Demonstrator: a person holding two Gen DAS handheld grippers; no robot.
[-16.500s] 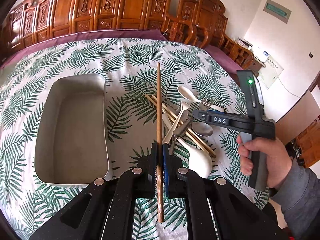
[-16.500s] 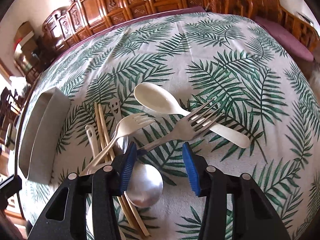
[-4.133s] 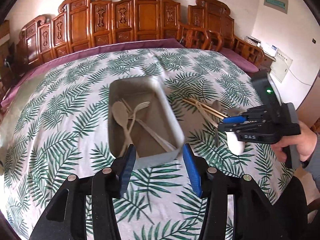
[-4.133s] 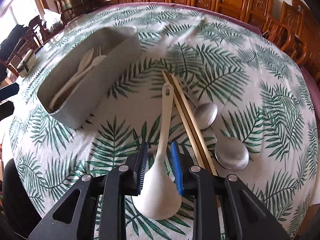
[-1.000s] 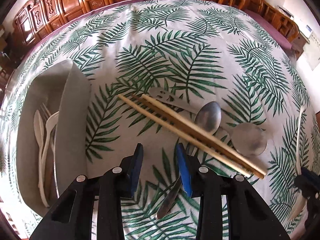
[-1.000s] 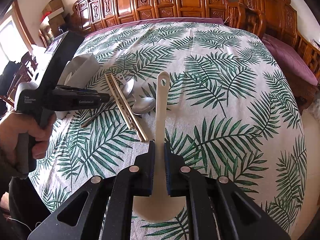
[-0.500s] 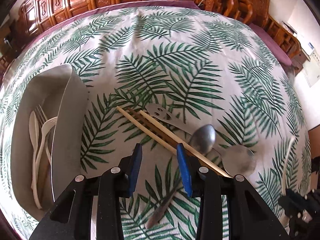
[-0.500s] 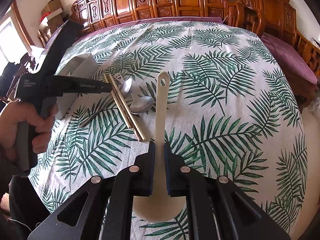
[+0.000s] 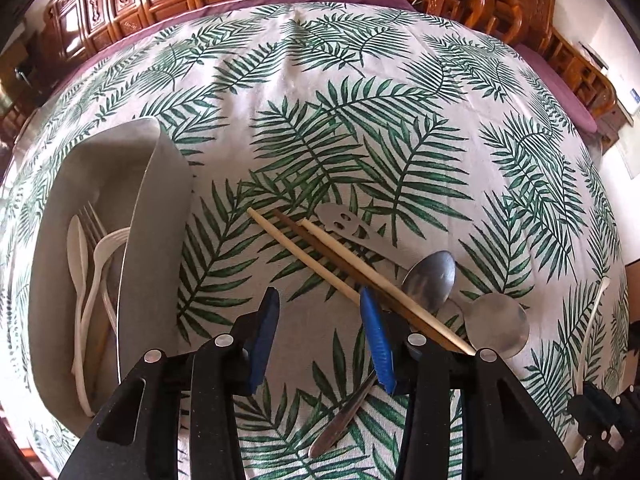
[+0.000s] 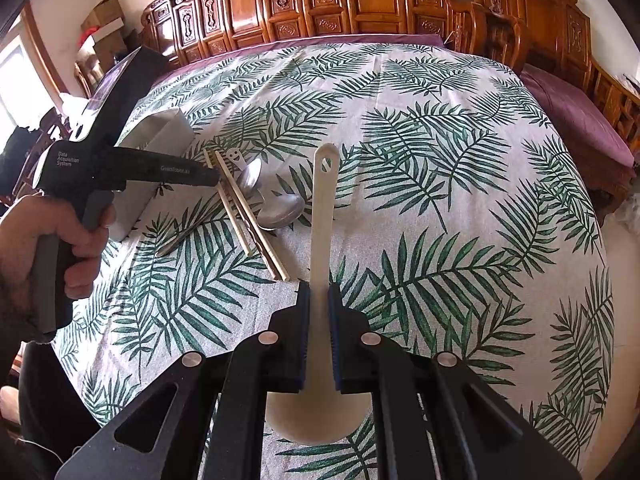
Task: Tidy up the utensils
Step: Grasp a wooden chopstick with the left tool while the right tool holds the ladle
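Left wrist view: tray (image 9: 152, 240) holds several utensils; chopsticks (image 9: 332, 264) and metal spoons (image 9: 428, 280) remain; left gripper (image 9: 320, 332) gapes, right gripper (image 10: 318, 312) clamps white ladle (image 10: 322, 216).

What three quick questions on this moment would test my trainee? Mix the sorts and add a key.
1. True or false: the right gripper is shut on the cream ladle.
2. Multiple choice: the open left gripper hovers nearest to A) the chopsticks, B) the cream spoon in the gray bin, C) the wooden chairs.
3. Fill in: the metal spoon and the other metal utensils lie on the ____ tablecloth, outside the bin.

Key: 1 true; 2 A; 3 palm-leaf.
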